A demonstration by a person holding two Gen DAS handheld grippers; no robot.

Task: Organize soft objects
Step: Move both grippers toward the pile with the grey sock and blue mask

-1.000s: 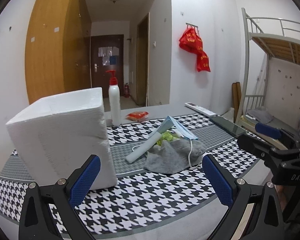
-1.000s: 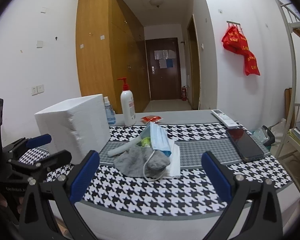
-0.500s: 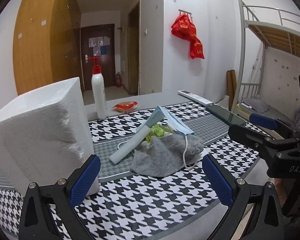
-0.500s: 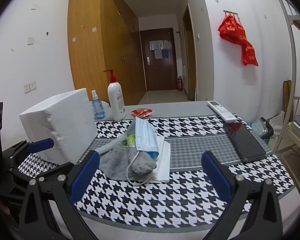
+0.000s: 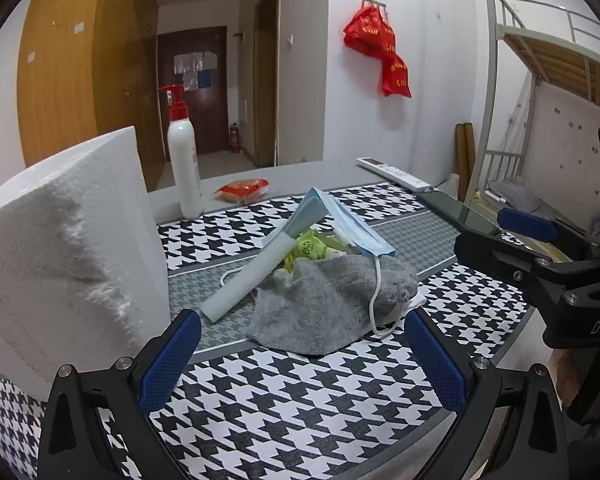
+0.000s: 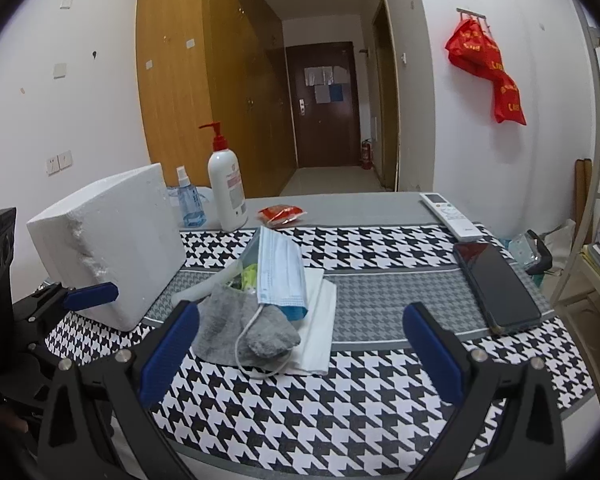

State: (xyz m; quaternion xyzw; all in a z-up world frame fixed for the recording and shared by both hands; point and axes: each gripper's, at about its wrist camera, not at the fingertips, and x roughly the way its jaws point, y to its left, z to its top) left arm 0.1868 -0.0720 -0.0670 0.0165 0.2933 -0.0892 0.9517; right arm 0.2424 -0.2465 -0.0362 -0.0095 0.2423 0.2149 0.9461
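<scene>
Left wrist view shows the left gripper (image 5: 300,354) with its blue-padded fingers (image 5: 168,362) spread wide and empty, hovering low over the houndstooth mat (image 5: 300,408) on the desk (image 5: 332,172), aimed at the pile of soft things just ahead. That pile sits mid-mat: a grey sock (image 5: 324,304) in front, a blue face mask (image 5: 350,222) tented over it with its ear loop trailing down the sock, a pale rolled tube (image 5: 246,280) leaning across, a green packet (image 5: 306,250) tucked under — and, in the right wrist view, a folded white cloth (image 6: 316,320) beneath it all. The right gripper (image 6: 300,354) is likewise spread and holding nothing, near the pile from the other side. A white foam block (image 5: 68,248) stands just left of the pile. My reading is that this is the approach step: nothing is gripped yet, and sorting has not begun. The next move likely calls for choosing one item — the mask on top seems easiest — and closing on it without snagging the loop or dragging the sock along. Where the items should go I cannot tell.
</scene>
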